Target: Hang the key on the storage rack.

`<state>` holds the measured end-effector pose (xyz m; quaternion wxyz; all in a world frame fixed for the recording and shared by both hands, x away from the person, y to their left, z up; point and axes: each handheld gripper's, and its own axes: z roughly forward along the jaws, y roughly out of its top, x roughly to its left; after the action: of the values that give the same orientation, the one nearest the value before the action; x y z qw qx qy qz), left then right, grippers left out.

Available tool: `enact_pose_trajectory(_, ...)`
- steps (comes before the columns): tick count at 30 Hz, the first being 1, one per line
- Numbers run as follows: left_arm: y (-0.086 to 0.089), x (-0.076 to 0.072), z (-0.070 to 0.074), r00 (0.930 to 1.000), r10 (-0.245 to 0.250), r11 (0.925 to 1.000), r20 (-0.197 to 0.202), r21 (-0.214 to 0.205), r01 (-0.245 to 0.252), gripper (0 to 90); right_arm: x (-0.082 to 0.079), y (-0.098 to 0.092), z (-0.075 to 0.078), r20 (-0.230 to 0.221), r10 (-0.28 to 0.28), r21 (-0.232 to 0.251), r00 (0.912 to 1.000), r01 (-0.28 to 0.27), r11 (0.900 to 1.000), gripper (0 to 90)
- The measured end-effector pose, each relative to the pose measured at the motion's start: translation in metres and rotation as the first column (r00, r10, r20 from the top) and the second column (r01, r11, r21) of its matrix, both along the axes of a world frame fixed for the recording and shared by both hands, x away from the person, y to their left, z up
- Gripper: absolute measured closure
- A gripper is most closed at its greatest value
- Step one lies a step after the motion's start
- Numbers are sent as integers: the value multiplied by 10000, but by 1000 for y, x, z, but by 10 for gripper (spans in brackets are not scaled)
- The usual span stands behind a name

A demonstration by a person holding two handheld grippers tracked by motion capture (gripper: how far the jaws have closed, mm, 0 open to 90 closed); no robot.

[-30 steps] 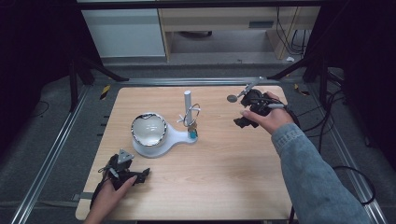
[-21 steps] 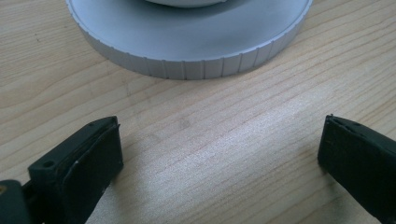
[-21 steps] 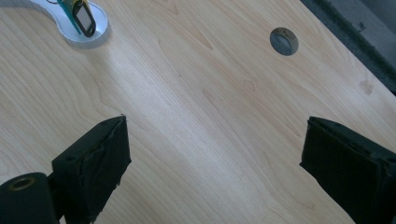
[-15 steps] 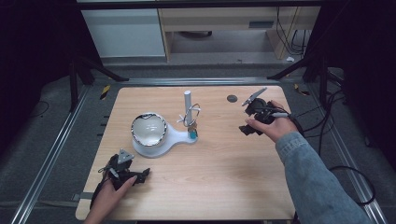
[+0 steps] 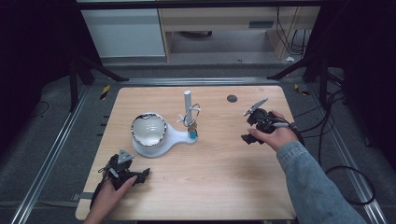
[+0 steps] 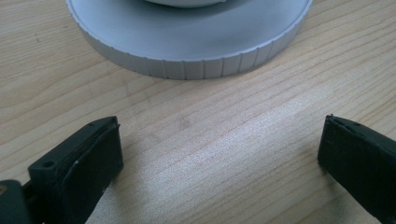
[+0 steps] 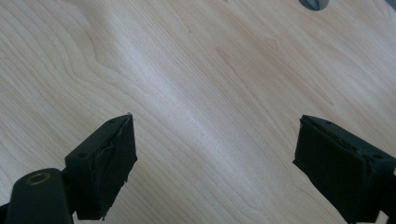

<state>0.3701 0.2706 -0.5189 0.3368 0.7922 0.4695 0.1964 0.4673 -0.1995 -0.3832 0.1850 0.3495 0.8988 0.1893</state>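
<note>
Stand: one white stand (image 5: pixel 156 142) sits on the table, forward and to the right of the left gripper and well to the left of the right gripper. It has a round base, a neck toward a small teal block (image 5: pixel 193 134), and a white upright post (image 5: pixel 187 101).
Bowl: one shiny bowl (image 5: pixel 148 129) sits on the round base.
Ring: one wire ring (image 5: pixel 191 114) hangs at the post, above the teal block.
Left gripper: (image 5: pixel 140 175) held low at the near left of the table, jaws apart, nothing between them.
Right gripper: (image 5: pixel 247 130) held at the far right side of the table, jaws apart over bare wood, nothing between them; they have just been closing slightly.
Left gripper view: shows the ribbed grey edge of the round base (image 6: pixel 196 56) just ahead of the jaws, a detail too small to tell in the high view. Bare wood lies between the pads (image 6: pixel 93 158).
Right gripper view: shows wood grain between the pads (image 7: pixel 109 158) and part of a dark disc (image 7: pixel 314 3) at the top edge, well ahead of the jaws.
High view: shows the disc (image 5: pixel 232 98) as one dark round spot beyond the right gripper, plus both hands and a denim sleeve (image 5: pixel 308 182).
Change: the right gripper has come down and nearer the person since the earlier frames; the disc, then partly covered, is now clear. The left gripper, stand and bowl have stayed put.
Table: one wooden table (image 5: pixel 210 186).
</note>
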Motion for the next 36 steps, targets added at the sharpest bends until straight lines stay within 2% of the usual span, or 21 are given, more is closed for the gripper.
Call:
enact_pose_trajectory(26, 0, 0, 0, 10000, -8, 10000, 17, 9, 8, 0, -22, -4, -66, -817, 35, 395, 9967, -2, 9992, 146)
enact_pose_trajectory(30, 0, 0, 0, 10000, 0, 10000, 1, 0, 0, 0, -24, -9, -77, -927, -135, 586, 9956, 190, 9981, 146)
enact_pose_trajectory(36, 0, 0, 0, 10000, -8, 10000, 2, -7, 8, 0, -21, -23, -87, -759, -688, 1335, 9947, 785, 9879, 145)
